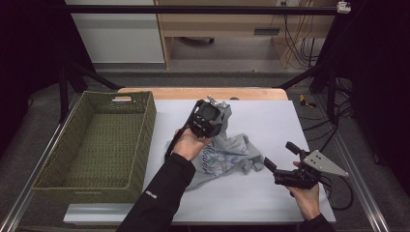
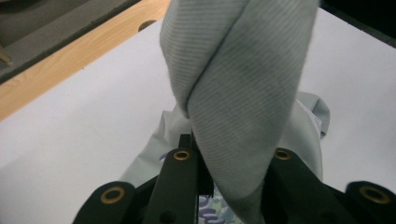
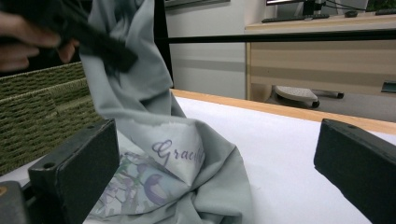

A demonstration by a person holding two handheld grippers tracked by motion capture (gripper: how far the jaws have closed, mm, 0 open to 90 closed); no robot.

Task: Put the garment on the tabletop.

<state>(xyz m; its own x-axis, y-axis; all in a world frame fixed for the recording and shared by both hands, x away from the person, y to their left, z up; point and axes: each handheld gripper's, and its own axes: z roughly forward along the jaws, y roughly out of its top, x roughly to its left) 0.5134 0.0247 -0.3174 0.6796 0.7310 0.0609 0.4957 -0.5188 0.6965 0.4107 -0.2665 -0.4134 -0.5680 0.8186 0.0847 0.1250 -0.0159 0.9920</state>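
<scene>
Garment's (image 2: 243,93) upper fold cut off at top edge; left hand (image 3: 28,42) blurred.

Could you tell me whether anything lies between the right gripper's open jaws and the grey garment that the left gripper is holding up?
Nothing visible does. The right gripper sits open beside the garment, with bare white table between them. The left gripper is shut on a fold of the garment, lifted above the heap.

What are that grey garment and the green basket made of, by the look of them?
The garment looks like a soft knit fabric, maybe cotton jersey: matte, with fine ribbed lines close up, limp folds, and a printed purple design. The basket seems woven from cord or paper rope, olive and matte: the braided texture shows on its walls. The fibre itself is unclear.
</scene>
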